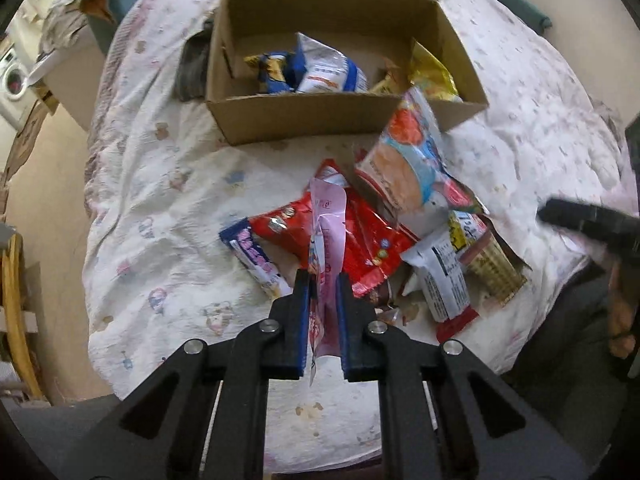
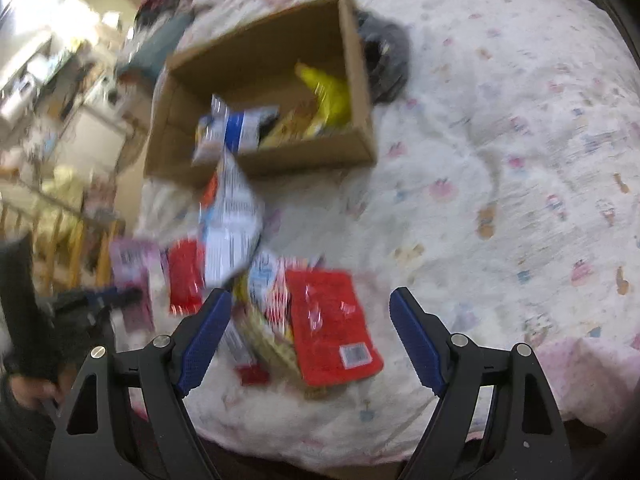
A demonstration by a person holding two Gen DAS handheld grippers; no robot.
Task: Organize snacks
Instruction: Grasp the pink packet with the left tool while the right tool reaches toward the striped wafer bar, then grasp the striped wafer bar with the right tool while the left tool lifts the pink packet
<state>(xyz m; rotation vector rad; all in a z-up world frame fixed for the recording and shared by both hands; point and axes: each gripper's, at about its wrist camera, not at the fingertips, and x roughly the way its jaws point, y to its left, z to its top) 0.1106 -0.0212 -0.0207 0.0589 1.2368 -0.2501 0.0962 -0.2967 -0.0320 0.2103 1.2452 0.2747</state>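
Note:
My left gripper is shut on a pink snack packet and holds it upright above a heap of snack packets on the bed. An open cardboard box stands behind the heap with several packets inside, among them a blue-and-white one. My right gripper is open and empty, above the near end of the heap, over a red packet. In the blurred right wrist view the box lies further back and the pink packet shows at the left.
The snacks lie on a white patterned quilt that covers the bed. A dark object lies beside the box. The bed's edge drops off on the left to the floor, with furniture and a washing machine beyond.

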